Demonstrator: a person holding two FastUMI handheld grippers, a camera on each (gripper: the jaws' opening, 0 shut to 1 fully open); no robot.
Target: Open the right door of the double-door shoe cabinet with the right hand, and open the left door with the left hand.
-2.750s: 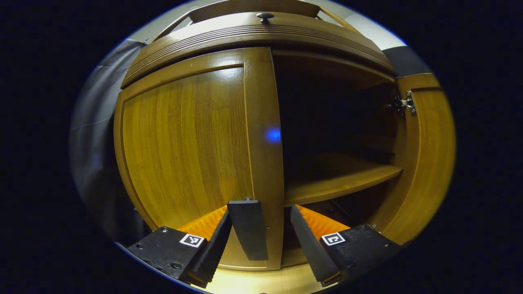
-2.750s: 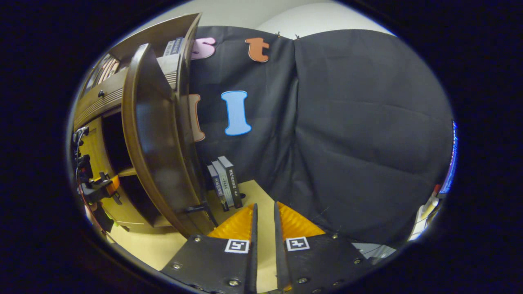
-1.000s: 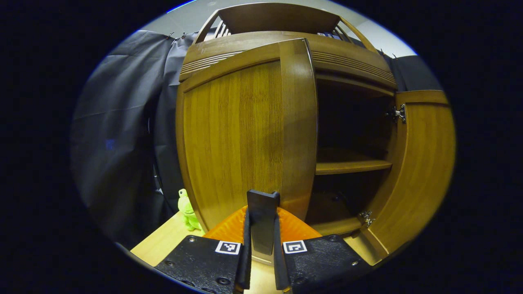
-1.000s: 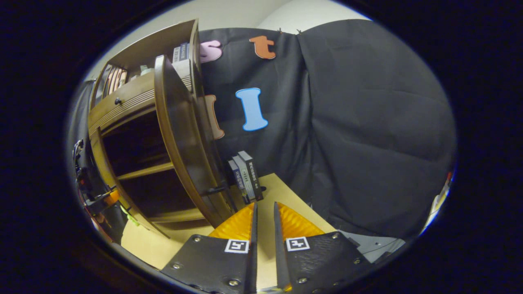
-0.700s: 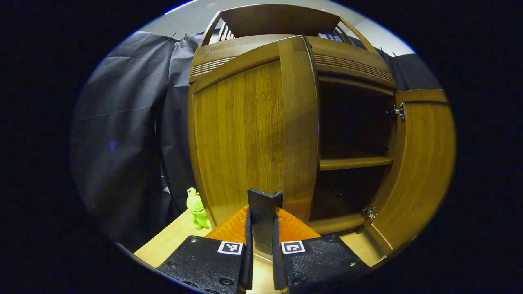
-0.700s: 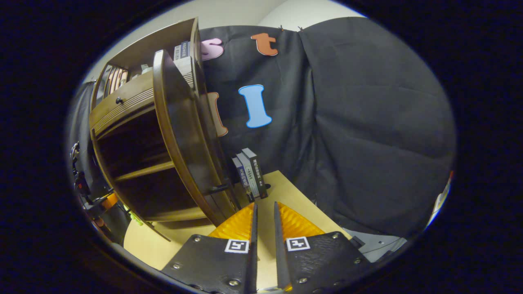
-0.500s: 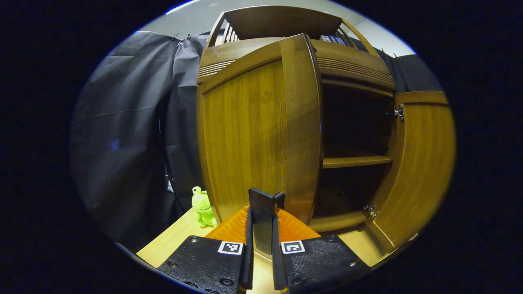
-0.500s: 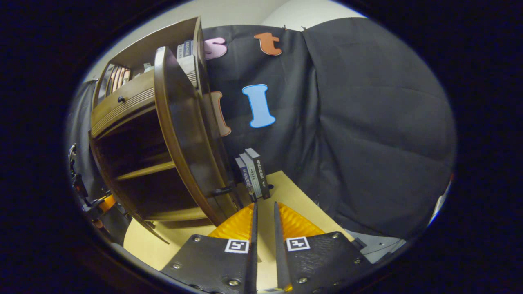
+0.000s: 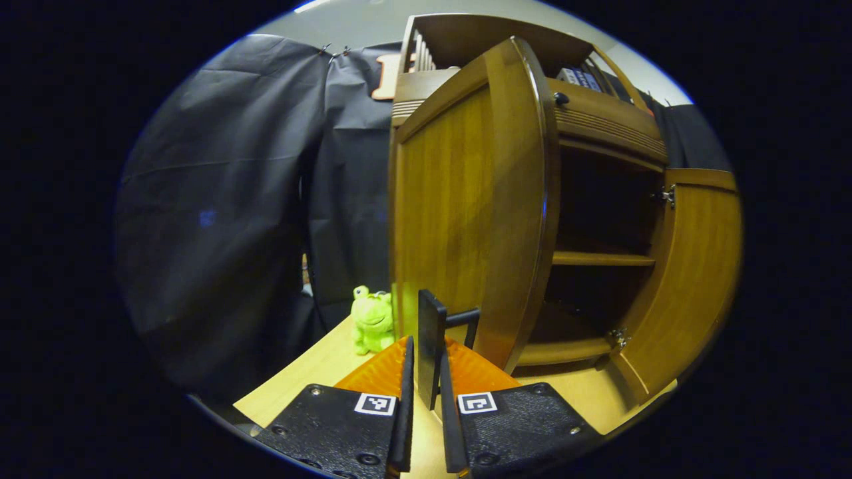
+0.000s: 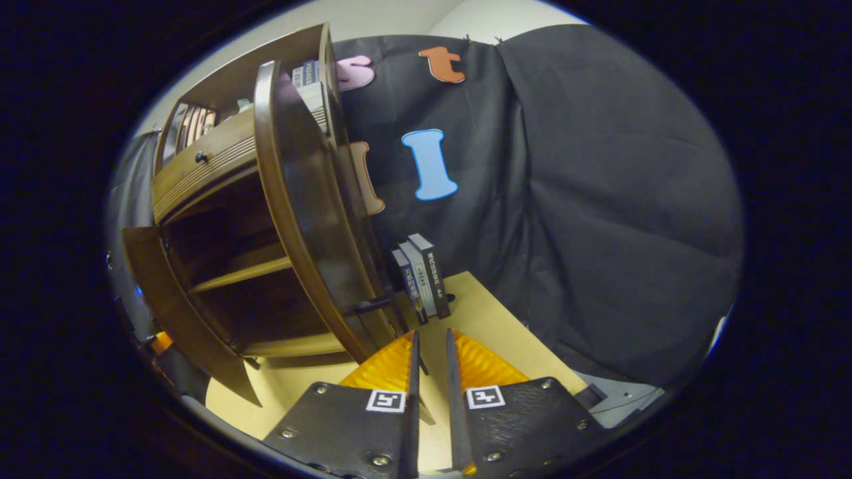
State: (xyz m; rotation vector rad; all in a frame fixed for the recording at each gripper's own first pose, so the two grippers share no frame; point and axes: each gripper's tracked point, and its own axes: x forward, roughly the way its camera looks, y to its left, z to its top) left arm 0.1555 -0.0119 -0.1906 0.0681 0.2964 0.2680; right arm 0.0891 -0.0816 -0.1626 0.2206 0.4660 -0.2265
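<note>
The left tongs (image 9: 423, 372) are clamped on the black handle (image 9: 431, 336) of the left door (image 9: 466, 219), both fingers pressing its flat plate from either side. That door stands swung well out from the shoe cabinet (image 9: 599, 133), seen nearly edge-on in the left gripper view, its outer face turned toward the black cloth wall. Just beside the door's hinge side, a green frog toy (image 9: 373, 318) sits on the bench (image 9: 313, 372). Past the door's free edge the cabinet's inside lies open: a shelf (image 9: 602, 259) crosses it midway up, with the floor board below. On the far side of the opening from the left door, the right door (image 9: 695, 279) stands open too, its inner face and hinges showing. A small dark knob (image 9: 561, 99) sits on the cabinet's drawer front above the opening.

The right tongs (image 10: 429, 372) are drawn nearly together with a narrow slit between the fingers and nothing in it, hanging over the bench near the foot of the right door. In the right gripper view that door stands swung wide, its handle sticking out toward the upright books (image 10: 423, 273) that stand just beside the cabinet against the cloth wall.
</note>
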